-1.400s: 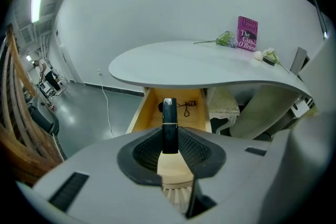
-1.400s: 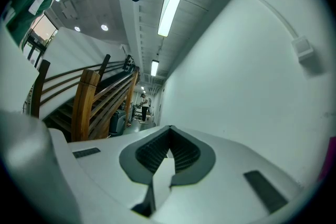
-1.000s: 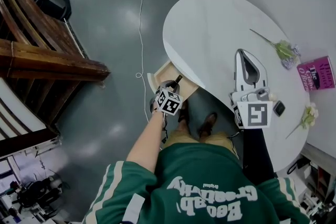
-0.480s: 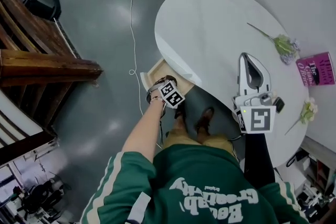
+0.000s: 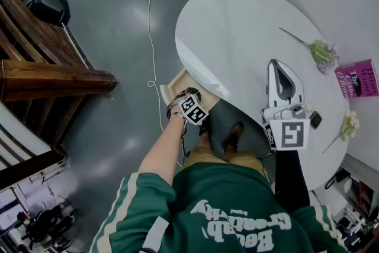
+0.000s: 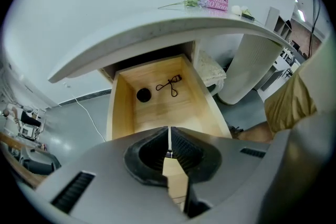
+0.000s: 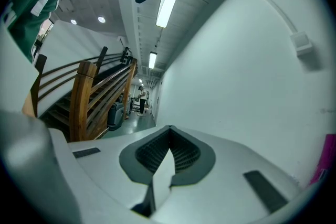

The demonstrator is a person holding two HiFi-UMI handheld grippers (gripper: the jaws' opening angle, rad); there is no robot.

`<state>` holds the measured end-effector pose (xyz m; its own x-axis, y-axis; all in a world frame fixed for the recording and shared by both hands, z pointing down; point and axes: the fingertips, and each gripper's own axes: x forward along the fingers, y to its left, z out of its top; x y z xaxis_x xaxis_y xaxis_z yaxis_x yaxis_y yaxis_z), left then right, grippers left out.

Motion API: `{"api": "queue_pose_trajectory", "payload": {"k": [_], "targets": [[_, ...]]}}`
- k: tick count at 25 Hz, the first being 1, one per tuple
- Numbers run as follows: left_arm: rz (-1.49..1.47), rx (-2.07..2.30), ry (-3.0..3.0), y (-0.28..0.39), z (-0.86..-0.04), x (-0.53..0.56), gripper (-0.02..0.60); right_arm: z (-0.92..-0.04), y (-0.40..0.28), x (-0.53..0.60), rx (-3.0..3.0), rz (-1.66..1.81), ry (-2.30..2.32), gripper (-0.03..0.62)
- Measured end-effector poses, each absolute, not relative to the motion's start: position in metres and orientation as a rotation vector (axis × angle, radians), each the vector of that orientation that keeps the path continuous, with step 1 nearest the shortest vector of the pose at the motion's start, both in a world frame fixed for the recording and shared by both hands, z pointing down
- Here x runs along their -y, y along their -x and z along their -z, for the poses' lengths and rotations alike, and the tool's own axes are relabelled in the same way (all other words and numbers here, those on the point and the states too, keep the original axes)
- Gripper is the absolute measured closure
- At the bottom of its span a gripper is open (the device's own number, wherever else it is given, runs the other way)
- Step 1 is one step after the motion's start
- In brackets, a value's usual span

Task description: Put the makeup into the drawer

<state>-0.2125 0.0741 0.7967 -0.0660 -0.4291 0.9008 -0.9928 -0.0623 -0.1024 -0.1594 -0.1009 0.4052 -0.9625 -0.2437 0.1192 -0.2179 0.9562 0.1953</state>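
A wooden drawer (image 6: 202, 86) stands pulled out from under the white oval table (image 5: 237, 26). On its floor lie a round black compact (image 6: 143, 95) and a black eyelash curler (image 6: 170, 85). My left gripper (image 6: 169, 134) points steeply down at the drawer's near front edge, with its jaws shut and nothing seen between the pads. In the head view the left gripper (image 5: 188, 105) hangs just in front of the drawer (image 5: 177, 83). My right gripper (image 5: 278, 65) lies level over the table's right part, shut and empty. In its own view the right gripper (image 7: 169, 131) faces a bare wall.
On the table's far right lie a flower sprig (image 5: 320, 55), a pink book (image 5: 357, 79), a small black object (image 5: 315, 119) and another flower (image 5: 349, 124). A white cable (image 5: 151, 38) runs over the grey floor. Wooden stairs (image 5: 47, 74) stand at left.
My left gripper has sunk a little toward the drawer's front edge and rolled, so its marker cube shows a different face. The right gripper has stayed about where it was.
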Motion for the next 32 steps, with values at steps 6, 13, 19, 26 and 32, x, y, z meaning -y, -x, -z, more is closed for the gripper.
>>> {"api": "queue_pose_trajectory", "payload": {"k": [6, 13, 19, 26, 32], "targets": [[-0.977, 1.826, -1.541, 0.223, -0.737, -0.077, 0.556, -0.388, 0.16, 0.107, 3.019, 0.27, -0.358, 0.595], [-0.738, 2.303, -1.508, 0.266, -0.584, -0.062, 0.456, -0.365, 0.168, 0.109, 3.086, 0.275, -0.346, 0.594], [-0.426, 2.74, -1.568, 0.286, -0.419, -0.038, 0.456, -0.349, 0.184, 0.098, 3.151, 0.262, -0.296, 0.592], [-0.305, 3.05, -1.665, 0.283, -0.308, -0.044, 0.454, -0.342, 0.201, 0.074, 3.166, 0.296, -0.231, 0.592], [-0.316, 3.004, -1.815, 0.268, -0.294, -0.022, 0.455, -0.333, 0.187, 0.083, 3.165, 0.327, -0.325, 0.588]]}}
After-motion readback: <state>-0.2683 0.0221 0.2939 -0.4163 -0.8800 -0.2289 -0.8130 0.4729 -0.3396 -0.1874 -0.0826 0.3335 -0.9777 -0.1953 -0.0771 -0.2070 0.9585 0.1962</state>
